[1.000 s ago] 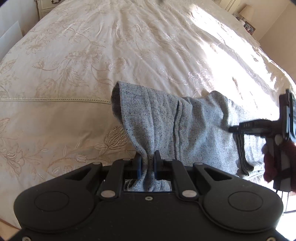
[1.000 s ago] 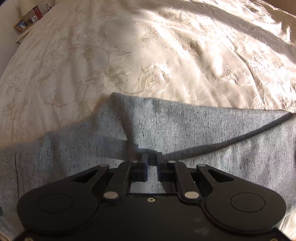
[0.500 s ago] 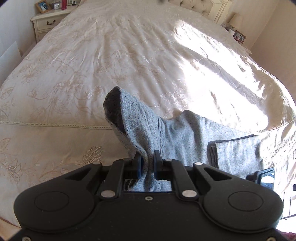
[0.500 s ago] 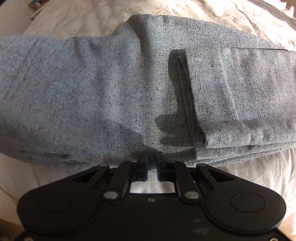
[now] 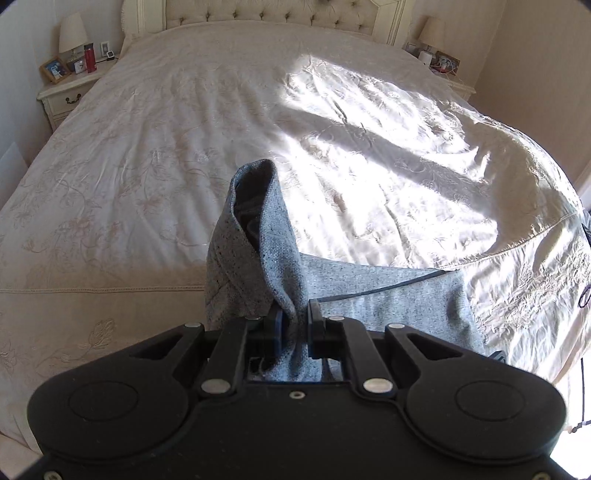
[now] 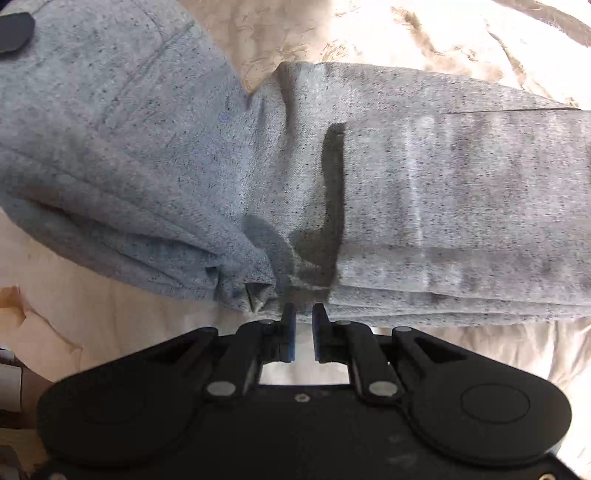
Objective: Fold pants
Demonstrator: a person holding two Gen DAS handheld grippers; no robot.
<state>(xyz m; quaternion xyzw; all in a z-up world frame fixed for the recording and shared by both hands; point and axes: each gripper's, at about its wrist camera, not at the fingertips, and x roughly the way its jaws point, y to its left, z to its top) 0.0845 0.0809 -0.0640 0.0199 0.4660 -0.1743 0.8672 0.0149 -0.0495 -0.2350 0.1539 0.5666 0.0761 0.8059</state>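
The grey speckled pants point(image 5: 388, 291) lie partly folded near the foot of a cream bedspread point(image 5: 184, 147). My left gripper point(image 5: 295, 317) is shut on a bunched end of the pants and holds it lifted, the cloth standing up in a fold point(image 5: 258, 229) above the jaws. In the right wrist view the pants point(image 6: 443, 206) lie in stacked layers, with the lifted part rising at the left point(image 6: 110, 147). My right gripper point(image 6: 303, 314) sits at the near edge of the stack, jaws a narrow gap apart with nothing between them.
The bed's tufted headboard point(image 5: 277, 14) is far ahead. Nightstands with lamps and photo frames stand at the left point(image 5: 70, 81) and right point(image 5: 439, 62). Sunlight falls across the bedspread's right half. The bed's foot edge point(image 5: 535, 236) curves down at the right.
My left gripper has lifted the pants end higher and drawn back. My right gripper, shut on the cloth a second ago, now stands just off the stack's edge with its jaws slightly parted.
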